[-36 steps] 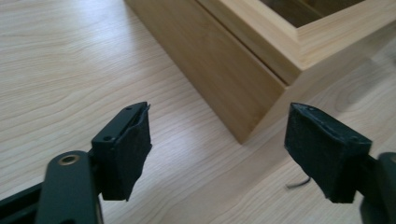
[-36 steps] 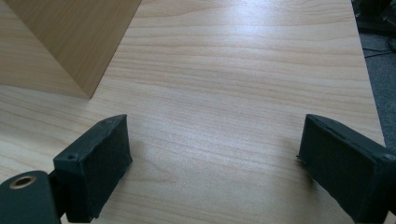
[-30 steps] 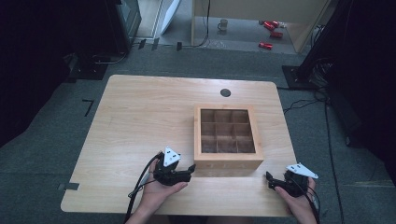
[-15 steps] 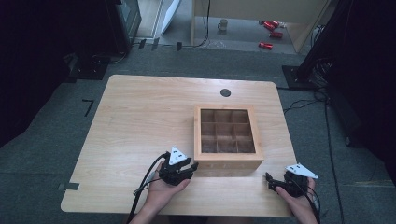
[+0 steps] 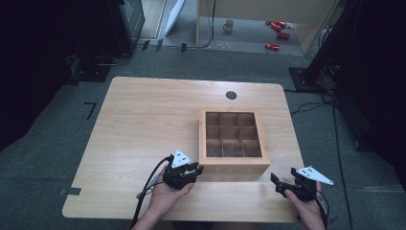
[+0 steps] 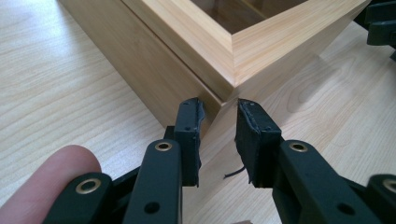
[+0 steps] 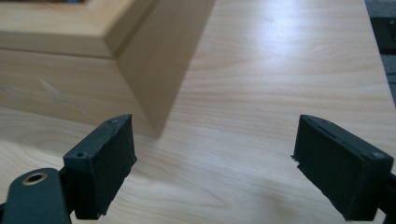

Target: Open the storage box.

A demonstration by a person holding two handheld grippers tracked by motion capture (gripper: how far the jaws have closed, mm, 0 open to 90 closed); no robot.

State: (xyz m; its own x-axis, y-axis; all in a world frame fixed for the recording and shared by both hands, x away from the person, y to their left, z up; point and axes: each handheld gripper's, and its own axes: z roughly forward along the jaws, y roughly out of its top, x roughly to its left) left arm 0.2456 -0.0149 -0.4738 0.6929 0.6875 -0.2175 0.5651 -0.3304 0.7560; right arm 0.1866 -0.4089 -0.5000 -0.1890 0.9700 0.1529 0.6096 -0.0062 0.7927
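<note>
Left hand-held gripper (image 5: 197, 168), cradled in an upturned left hand (image 5: 165, 194), has just closed its jaws nearly together. Right hand-held gripper (image 5: 276, 184), gripped from behind, has jaws spread wide, empty.

The high view looks steeply down on the whole table (image 5: 143, 124); both gripper views sit low, close to the wooden box (image 5: 233, 139).
</note>
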